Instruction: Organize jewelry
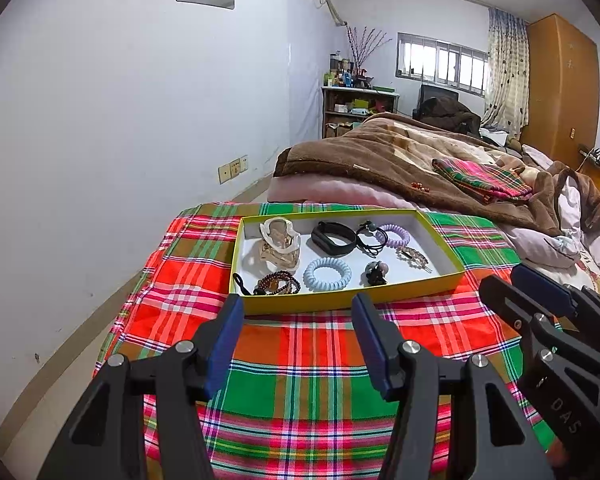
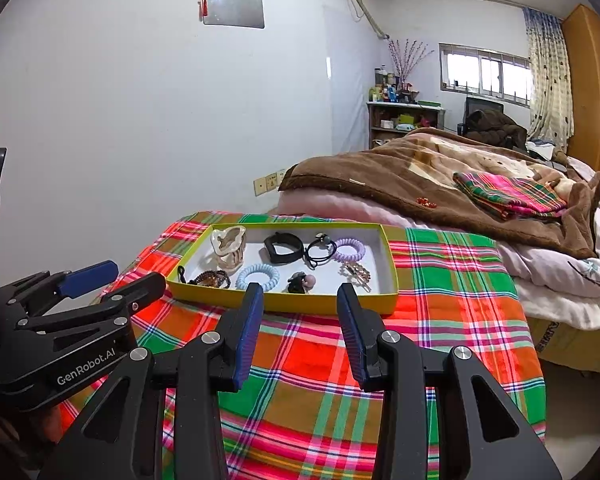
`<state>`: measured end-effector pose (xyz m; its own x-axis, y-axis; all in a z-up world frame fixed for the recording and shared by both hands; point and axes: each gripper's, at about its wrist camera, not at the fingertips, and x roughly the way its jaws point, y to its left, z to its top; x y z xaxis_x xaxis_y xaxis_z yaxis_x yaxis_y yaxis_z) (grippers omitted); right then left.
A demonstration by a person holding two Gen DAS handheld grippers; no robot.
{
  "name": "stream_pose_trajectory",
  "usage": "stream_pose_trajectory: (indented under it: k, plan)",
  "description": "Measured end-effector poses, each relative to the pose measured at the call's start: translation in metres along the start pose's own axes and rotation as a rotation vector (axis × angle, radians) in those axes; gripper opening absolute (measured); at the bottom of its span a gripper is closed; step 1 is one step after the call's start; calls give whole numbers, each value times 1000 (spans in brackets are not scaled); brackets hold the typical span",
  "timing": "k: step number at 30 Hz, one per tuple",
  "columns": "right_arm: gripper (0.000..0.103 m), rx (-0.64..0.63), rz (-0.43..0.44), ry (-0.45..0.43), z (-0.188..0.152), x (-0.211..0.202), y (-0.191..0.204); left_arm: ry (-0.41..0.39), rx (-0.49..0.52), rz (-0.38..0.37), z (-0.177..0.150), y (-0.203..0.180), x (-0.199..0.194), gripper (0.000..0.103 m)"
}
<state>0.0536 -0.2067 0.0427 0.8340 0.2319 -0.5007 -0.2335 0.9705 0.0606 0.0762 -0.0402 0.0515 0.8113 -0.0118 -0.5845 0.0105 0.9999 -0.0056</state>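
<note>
Yellow-rimmed tray (image 1: 340,300) seen on plaid-covered counter (image 1: 300,380), w/ jewelry inside: light-blue coil tie (image 1: 327,274) at near wall, black band (image 1: 333,237) behind it, purple coil tie (image 1: 394,235) toward far right corner, bead bracelet (image 1: 278,283) near left front corner.

Left claw (image 1: 298,312) noted just short of tray's near wall, jaws apart, nothing between. Right claw (image 2: 300,300) likewise short of tray, narrower gap, empty.

Left wrist view only: right claw's side profile at frame's right edge. Right wrist view only: left claw's side w/ printed label, left of tray; floor to tray's right.
</note>
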Motion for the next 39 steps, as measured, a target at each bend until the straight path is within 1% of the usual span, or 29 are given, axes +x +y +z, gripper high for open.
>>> stream_pose_trajectory:
  k: [39]
  plan:
    - [39, 0, 5, 2, 0, -2, 6, 34, 3, -2, -4, 0, 5, 58]
